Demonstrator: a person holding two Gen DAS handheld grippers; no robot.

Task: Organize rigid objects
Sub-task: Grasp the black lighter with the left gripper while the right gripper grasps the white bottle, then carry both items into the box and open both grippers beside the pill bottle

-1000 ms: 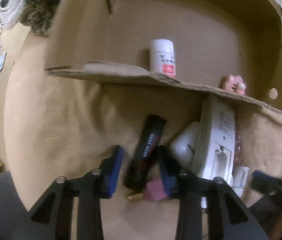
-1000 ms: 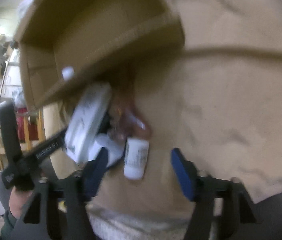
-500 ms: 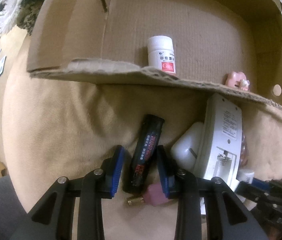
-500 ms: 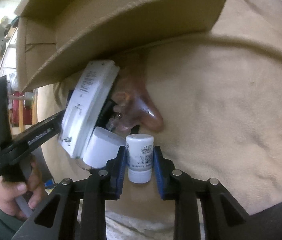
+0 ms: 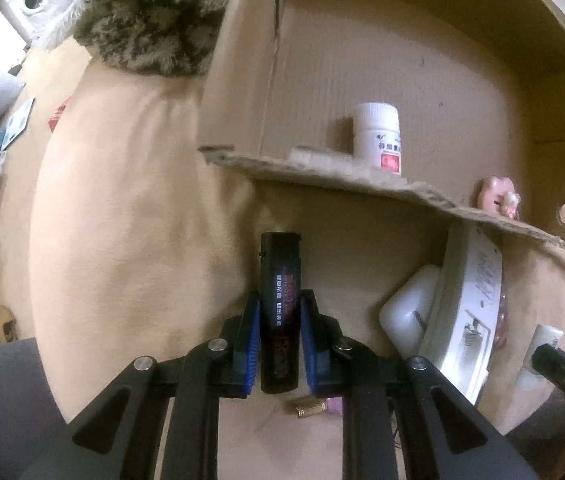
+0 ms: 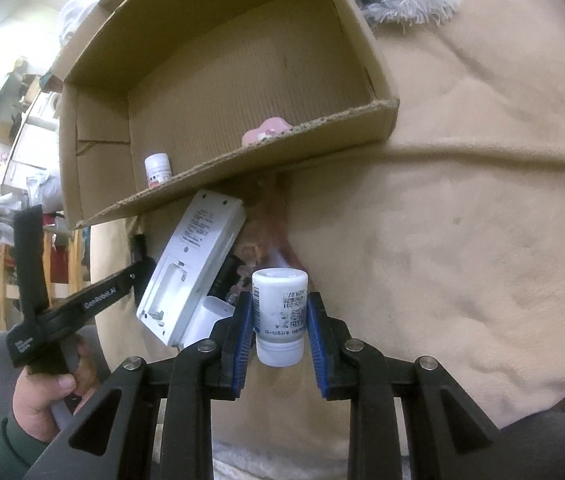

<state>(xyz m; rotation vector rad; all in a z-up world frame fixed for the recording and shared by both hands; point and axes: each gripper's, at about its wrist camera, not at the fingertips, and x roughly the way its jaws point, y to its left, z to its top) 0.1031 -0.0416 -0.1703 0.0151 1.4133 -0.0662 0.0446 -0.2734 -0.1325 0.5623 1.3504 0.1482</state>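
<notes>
Since a second ago, the left gripper, then spread around the black cylinder, is being closed on it, the pads now pressed to its sides over the beige blanket. To the right, the small white bottle, earlier lying loose beside open jaws, is now pinched by the right gripper. Both pieces are judged ready to be carried to the cardboard box, where a white pill bottle and a pink trinket are already set.

Dim warm indoor light, soft shadows, strong fisheye bending (black corners), slight blur
</notes>
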